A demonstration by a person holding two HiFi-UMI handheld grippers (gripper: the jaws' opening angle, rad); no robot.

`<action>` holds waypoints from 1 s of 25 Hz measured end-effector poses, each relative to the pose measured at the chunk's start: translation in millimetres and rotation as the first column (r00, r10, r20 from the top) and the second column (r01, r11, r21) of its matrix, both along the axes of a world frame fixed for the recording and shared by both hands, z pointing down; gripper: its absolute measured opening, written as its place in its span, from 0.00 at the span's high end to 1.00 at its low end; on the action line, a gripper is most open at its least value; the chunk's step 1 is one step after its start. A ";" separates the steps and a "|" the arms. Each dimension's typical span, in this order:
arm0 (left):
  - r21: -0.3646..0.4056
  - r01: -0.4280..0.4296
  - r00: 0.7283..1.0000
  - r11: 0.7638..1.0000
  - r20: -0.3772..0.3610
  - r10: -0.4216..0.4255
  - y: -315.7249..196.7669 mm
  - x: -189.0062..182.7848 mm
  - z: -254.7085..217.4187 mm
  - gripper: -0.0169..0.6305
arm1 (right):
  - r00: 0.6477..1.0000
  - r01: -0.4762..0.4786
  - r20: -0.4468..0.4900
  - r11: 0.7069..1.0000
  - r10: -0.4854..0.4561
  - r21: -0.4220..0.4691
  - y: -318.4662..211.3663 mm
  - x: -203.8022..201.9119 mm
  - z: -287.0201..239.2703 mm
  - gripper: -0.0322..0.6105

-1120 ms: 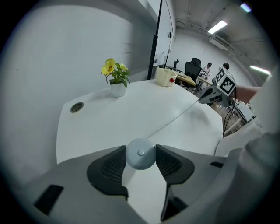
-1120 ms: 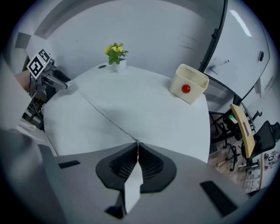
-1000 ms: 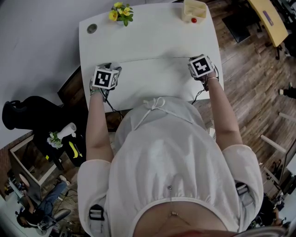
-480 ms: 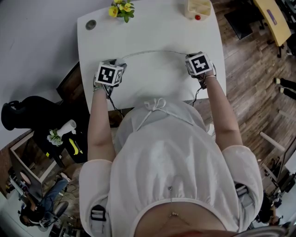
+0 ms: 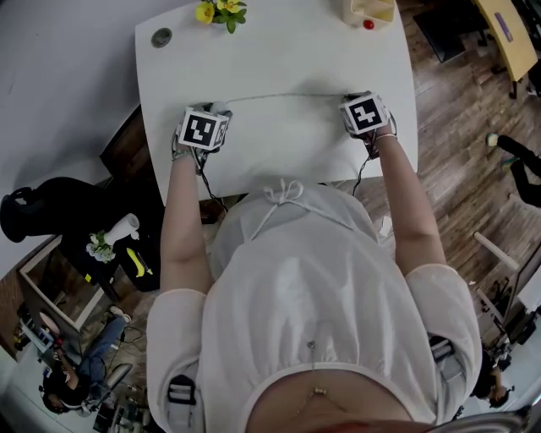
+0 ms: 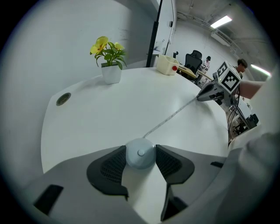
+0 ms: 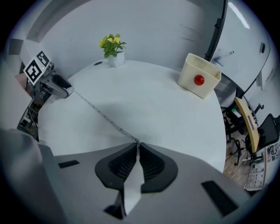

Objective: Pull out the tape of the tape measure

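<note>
Across the near half of the table (image 5: 279, 51), the tape (image 5: 283, 96) is already out in a nearly straight line between your two grippers. Its case (image 6: 140, 156), round and pale blue, sits between the pads of your left gripper (image 6: 140, 149). Those jaws are about half spread and press the case on both sides, low over the table near the left edge. The tape's free end is pinched at the tips of your right gripper (image 7: 136, 145), near the right edge, jaws all but together and nothing else in them. Can't tell whether the tape rests on the table or hangs just above it.

My read: the pull is mostly done, since the span covers most of the table's width. What's left is only more length if you want it. Your hands are near both edges, so room is short. Plant (image 5: 218, 12) and box (image 5: 369, 10) at the far edge are well clear of the line.
</note>
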State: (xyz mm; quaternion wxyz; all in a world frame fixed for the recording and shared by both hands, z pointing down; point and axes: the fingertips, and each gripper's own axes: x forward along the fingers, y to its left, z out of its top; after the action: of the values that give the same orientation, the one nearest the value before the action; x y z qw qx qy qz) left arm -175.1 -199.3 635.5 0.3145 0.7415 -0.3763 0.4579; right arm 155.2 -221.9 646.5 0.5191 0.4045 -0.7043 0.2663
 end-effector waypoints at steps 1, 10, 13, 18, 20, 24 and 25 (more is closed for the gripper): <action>0.004 0.002 1.000 1.000 0.007 -0.002 -0.2 -0.4 1.7 0.62 | 1.000 0.001 -0.002 1.000 -0.001 0.003 0.4 0.2 0.3 0.90; 0.076 0.054 0.998 0.996 -0.032 -0.051 0.4 1.2 -3.2 0.57 | 0.995 -0.094 0.030 0.995 0.093 0.031 1.6 15.0 -4.5 0.66; 0.093 0.092 0.994 0.991 -0.062 -0.086 2.2 1.7 -11.0 0.52 | 0.995 -0.089 0.050 0.993 0.085 0.071 1.8 14.8 -14.9 0.64; 0.200 0.132 0.990 0.971 -0.073 -0.120 -4.5 -3.8 -51.2 0.52 | 0.990 -0.084 0.128 0.982 0.062 0.170 -4.6 8.9 -47.7 0.64; 0.252 0.141 0.988 0.957 -0.092 -0.122 -10.8 -2.8 -70.8 0.52 | 0.983 -0.076 0.181 0.976 0.039 0.202 -9.4 0.4 -59.6 0.65; 0.394 0.152 0.984 0.906 -0.150 -0.100 -24.3 5.3 -124.1 0.61 | 0.974 -0.062 0.227 0.942 -0.016 0.331 -23.6 -13.3 -103.0 0.70; 0.431 0.156 0.982 0.889 -0.165 -0.093 -26.3 7.8 -138.9 0.64 | 0.970 -0.067 0.241 0.926 -0.026 0.371 -26.9 -16.0 -116.0 0.74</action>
State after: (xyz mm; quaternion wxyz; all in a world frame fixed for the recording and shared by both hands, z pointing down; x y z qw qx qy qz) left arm -167.3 -225.6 496.6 0.1923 0.7979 -0.4942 0.2864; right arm 139.2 -248.7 530.5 0.3396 0.4686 -0.7956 0.1789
